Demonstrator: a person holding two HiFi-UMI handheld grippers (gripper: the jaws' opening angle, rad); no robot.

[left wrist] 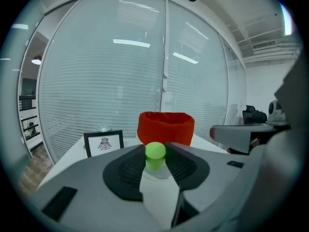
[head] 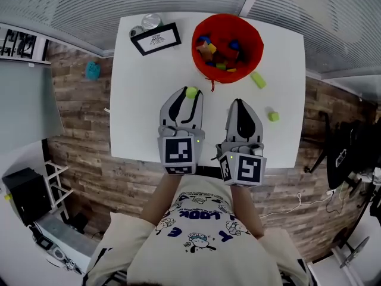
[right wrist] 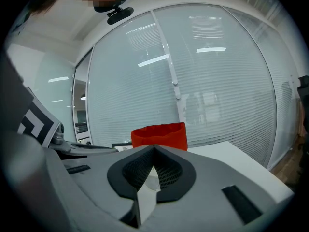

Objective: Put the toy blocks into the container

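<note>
Left gripper point(head: 189, 94) clamps a green block point(left wrist: 155, 154) at its fingertips, facing the red bin point(head: 256, 45) across the table point(head: 143, 100) for the drop, while the right gripper point(head: 239, 103) hovers alongside, fingers together, empty.

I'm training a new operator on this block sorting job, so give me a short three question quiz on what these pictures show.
1. Pick one: the left claw holds A) a red block, B) a green block, C) nothing.
2. True or false: the right claw is shut with nothing in it.
3. How many loose green blocks lie on the table outside the red container?
Key: 1 B. 2 True. 3 Two; the second lies nearer the person.
</note>
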